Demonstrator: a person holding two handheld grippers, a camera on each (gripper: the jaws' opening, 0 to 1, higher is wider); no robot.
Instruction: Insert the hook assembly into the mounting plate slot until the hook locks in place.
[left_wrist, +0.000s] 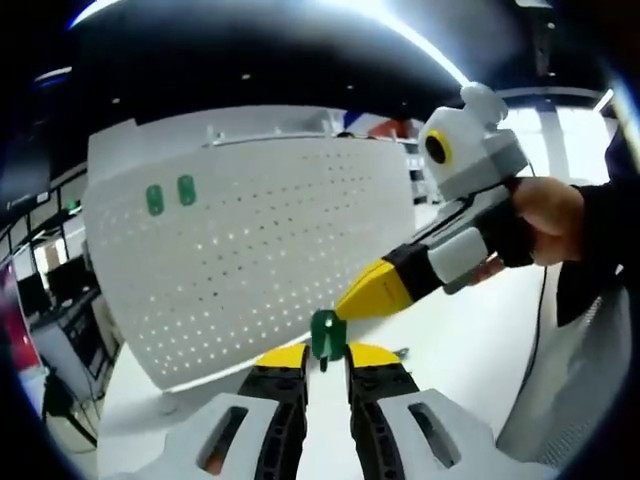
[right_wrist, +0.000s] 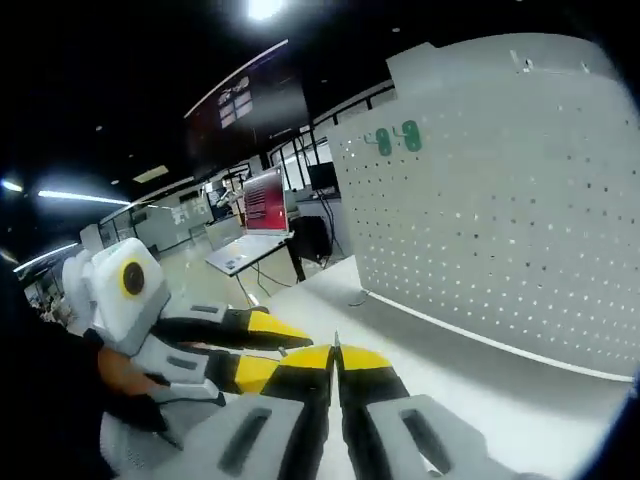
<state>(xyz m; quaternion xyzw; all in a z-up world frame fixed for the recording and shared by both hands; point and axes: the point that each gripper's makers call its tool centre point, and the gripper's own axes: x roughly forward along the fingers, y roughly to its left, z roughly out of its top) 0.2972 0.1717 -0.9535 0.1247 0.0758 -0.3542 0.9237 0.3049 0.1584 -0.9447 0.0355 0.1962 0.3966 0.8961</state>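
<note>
The green hook (left_wrist: 325, 336) is half buried between the left gripper (left_wrist: 326, 352) tips; its shape can't be read. The pegboard (right_wrist: 500, 200) is cut off at the right edge.

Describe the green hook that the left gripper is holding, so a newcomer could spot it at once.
Find the big white pegboard standing on the white table. In front of it, low in the left gripper view, the left gripper pinches a small green hook between its yellow tips. Two more green hooks hang high on the board; this one is off it.
</note>
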